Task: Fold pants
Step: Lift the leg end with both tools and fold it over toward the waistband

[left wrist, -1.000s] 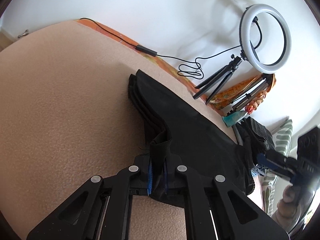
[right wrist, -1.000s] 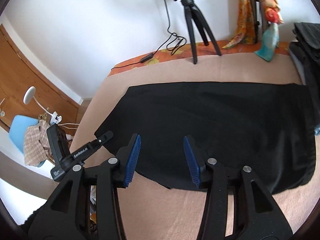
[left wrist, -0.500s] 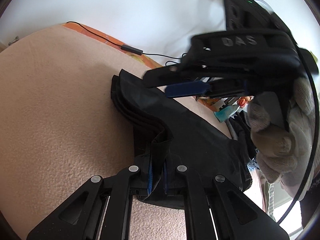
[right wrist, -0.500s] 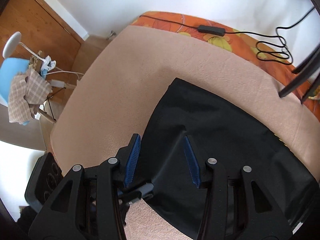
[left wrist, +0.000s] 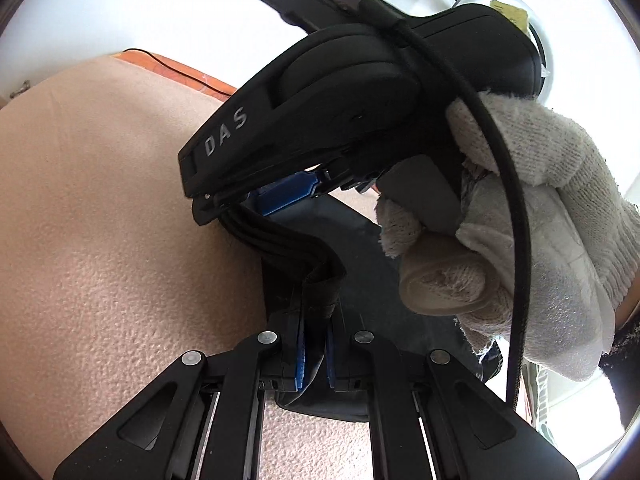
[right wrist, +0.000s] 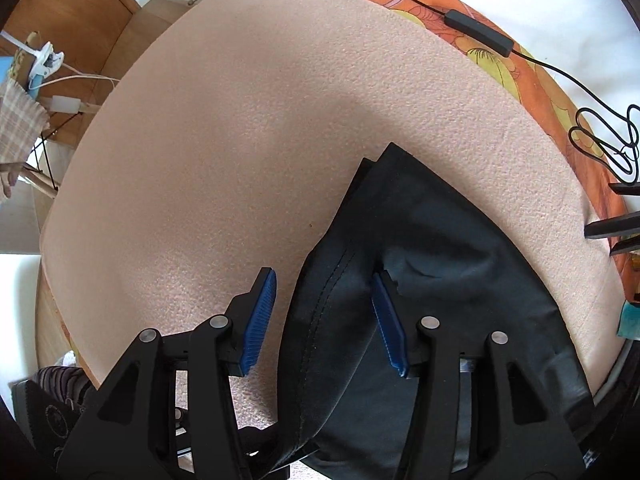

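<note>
Black pants lie folded lengthwise on a beige blanket. My left gripper is shut on a raised hem corner of the pants. My right gripper is open, its blue pads straddling the pants' layered edge near the same end. In the left wrist view the right gripper's body fills the upper frame, held by a gloved hand, low over the pants' end; it hides most of the garment.
A black cable with an inline box runs along the orange patterned sheet at the bed's far edge. Tripod feet stand at the right. Wooden floor, a clip lamp and a checked cloth lie beyond the bed's left edge.
My right gripper has swung from the pants' middle to their end beside my left gripper, still open. My left gripper keeps its hold on the hem, barely moved.
</note>
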The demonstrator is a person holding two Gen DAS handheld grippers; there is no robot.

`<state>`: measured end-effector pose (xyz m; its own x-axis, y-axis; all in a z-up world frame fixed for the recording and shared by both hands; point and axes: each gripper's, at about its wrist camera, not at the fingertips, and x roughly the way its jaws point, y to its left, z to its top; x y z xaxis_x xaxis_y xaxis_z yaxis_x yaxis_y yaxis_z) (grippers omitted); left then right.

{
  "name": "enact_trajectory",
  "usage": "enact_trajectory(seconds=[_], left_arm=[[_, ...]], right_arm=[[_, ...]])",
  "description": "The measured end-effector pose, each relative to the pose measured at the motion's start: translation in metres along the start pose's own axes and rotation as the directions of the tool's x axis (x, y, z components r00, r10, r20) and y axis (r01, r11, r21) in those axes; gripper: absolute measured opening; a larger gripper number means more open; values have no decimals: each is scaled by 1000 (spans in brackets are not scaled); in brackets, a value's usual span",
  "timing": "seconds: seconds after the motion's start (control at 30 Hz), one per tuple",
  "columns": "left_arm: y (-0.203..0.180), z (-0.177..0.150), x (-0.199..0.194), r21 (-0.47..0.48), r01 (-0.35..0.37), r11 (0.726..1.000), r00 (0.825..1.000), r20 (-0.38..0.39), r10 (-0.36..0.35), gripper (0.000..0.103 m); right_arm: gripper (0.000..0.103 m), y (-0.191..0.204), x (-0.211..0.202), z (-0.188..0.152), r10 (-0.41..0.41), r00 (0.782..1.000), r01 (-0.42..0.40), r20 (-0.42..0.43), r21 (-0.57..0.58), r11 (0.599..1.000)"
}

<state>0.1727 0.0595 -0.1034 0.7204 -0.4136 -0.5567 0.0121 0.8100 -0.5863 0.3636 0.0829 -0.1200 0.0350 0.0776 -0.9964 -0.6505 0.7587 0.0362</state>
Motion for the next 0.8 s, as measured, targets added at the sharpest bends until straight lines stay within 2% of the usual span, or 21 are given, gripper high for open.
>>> enact_trajectory(seconds=[0.13, 0.2, 0.27, 0.3, 0.47, 0.57, 0.63, 0.8], left_arm=[[-1, -1, -1, 1, -6, 1000, 1000, 1, 6, 6], [-2, -2, -3, 3, -8, 1000, 1000, 1, 8, 6], [-5, -4, -4, 5, -7, 1000, 1000, 0, 7, 6], [-7, -4, -4, 9, -5, 1000, 1000, 1, 5, 6], [-31, -7, -1, 56, 11, 998, 1000, 11, -12, 6], [-48, -7, 4, 89, 34, 995, 999, 8, -35, 6], [-63, -10, 10, 116, 53, 992, 999, -1, -53, 6], [-99, -25, 33, 180, 105, 978, 994, -59, -95, 6]], right_arm=[[53, 4, 9, -5, -77, 997, 76, -8, -46, 996], [43, -4, 8, -10, -76, 997, 76, 17, -21, 997], [21, -15, 4, -16, -58, 997, 57, 42, 7, 998], [15, -22, 0, -19, -39, 998, 38, 58, 24, 999], [12, -70, -32, -52, 52, 979, -78, 197, 125, 989], [11, -106, -46, -77, 111, 953, -174, 282, 208, 963], [11, -132, -55, -100, 150, 928, -245, 341, 258, 935], [11, -177, -56, -154, 219, 861, -410, 460, 372, 833]])
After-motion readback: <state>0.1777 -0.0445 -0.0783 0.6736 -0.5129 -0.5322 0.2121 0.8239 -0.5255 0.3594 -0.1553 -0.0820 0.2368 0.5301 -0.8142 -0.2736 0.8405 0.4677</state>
